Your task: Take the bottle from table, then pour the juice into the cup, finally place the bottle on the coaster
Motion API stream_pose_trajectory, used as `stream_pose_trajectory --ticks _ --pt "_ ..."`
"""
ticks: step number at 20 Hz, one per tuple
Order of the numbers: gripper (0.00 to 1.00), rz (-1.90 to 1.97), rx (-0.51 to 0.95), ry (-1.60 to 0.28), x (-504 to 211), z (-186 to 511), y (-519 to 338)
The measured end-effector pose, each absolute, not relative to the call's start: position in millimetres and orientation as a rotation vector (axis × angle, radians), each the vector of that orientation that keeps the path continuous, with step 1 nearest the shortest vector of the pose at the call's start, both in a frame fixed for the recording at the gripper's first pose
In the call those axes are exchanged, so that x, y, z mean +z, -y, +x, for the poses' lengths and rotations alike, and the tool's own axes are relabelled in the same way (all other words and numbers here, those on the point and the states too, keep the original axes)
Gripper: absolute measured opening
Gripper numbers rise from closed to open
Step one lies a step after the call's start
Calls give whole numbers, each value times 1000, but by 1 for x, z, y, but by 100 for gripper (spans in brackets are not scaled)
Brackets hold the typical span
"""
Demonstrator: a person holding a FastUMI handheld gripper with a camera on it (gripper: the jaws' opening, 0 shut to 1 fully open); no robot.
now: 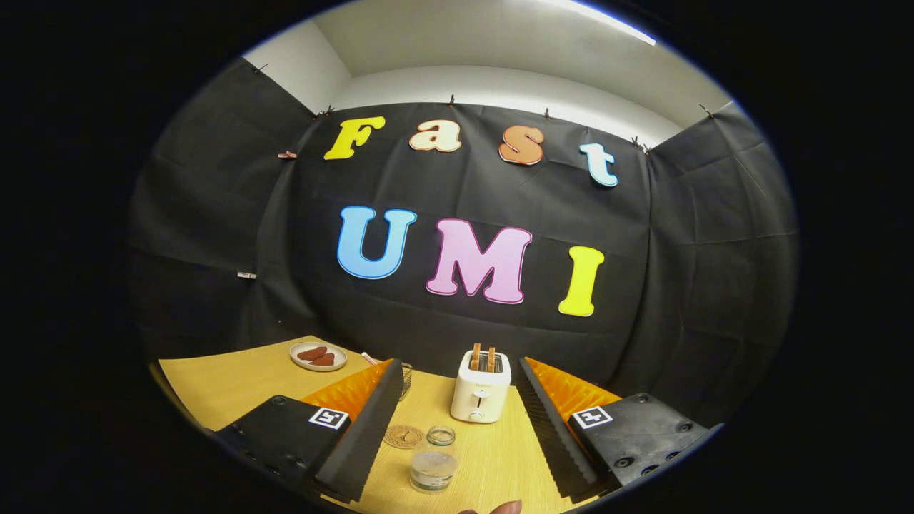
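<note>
Gripper view looks out over a pale wooden tabletop in the lower part of the frame, backed by the booth's black cloth wall; the tongs stand wide open, their two fingers spread to the lower left and lower right, holding nothing; between the fingers, low in the frame, sits a small clear cup, upright; just beyond it stands a smaller clear glass vessel, which may be the bottle, though I cannot tell for sure; just left of that lies a round coaster, flat on the wood and close against the left finger; further back, in the centre between the fingers, a white toaster stands with two slices of toast poking from its slots; to the left, beyond the left finger, a small plate carries two dark reddish pieces; a dark wire item peeks from behind the left finger's tip; a fingertip shows at the bottom centre.
</note>
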State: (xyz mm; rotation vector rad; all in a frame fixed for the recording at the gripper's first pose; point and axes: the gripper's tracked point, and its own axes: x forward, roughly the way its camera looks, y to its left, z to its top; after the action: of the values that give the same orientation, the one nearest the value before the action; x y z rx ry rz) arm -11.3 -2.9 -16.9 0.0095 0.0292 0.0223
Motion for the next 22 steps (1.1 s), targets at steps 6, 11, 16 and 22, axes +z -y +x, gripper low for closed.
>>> stream_pose_trajectory --ticks 6,11,16,22 --pt "97 6 31 -34 -24 -16 2" --pt "97 13 22 -19 -36 -18 2" --pt "97 42 47 -24 -73 -23 -5" --pt "97 83 87 -72 -137 -35 -20"
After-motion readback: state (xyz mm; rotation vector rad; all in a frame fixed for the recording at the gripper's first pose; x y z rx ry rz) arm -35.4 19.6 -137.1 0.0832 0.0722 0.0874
